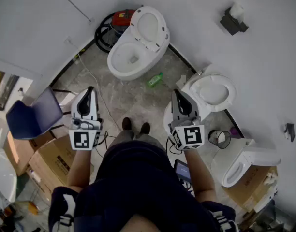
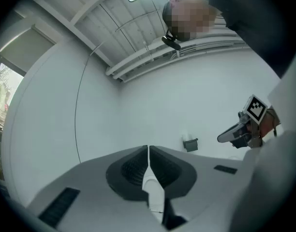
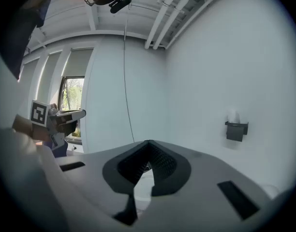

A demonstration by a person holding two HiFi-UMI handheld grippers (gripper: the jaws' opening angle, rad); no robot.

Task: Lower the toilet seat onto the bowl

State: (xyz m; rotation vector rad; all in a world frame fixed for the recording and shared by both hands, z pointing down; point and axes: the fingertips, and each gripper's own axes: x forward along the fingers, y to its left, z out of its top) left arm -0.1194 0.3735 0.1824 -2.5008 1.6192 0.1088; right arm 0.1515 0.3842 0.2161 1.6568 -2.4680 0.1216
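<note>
A white toilet [image 1: 133, 57] stands by the far wall with its seat and lid [image 1: 150, 27] raised behind the bowl. A second toilet [image 1: 213, 92] is closer, at the right, and its seat looks laid flat. My left gripper [image 1: 90, 89] hangs over the floor at the left, shut and empty [image 2: 148, 149]. My right gripper [image 1: 176, 92] is beside the near toilet's left rim, jaw tips together with nothing between them [image 3: 149, 143]. Both gripper views face the bare white wall. Neither gripper touches a toilet.
A third toilet [image 1: 244, 163] sits at the lower right beside a small bin [image 1: 219, 138]. A blue chair [image 1: 34, 115] and cardboard boxes [image 1: 46, 158] stand at the left. A green bottle [image 1: 155, 79] lies on the floor; a red device with black hose [image 1: 123, 17] is behind the far toilet.
</note>
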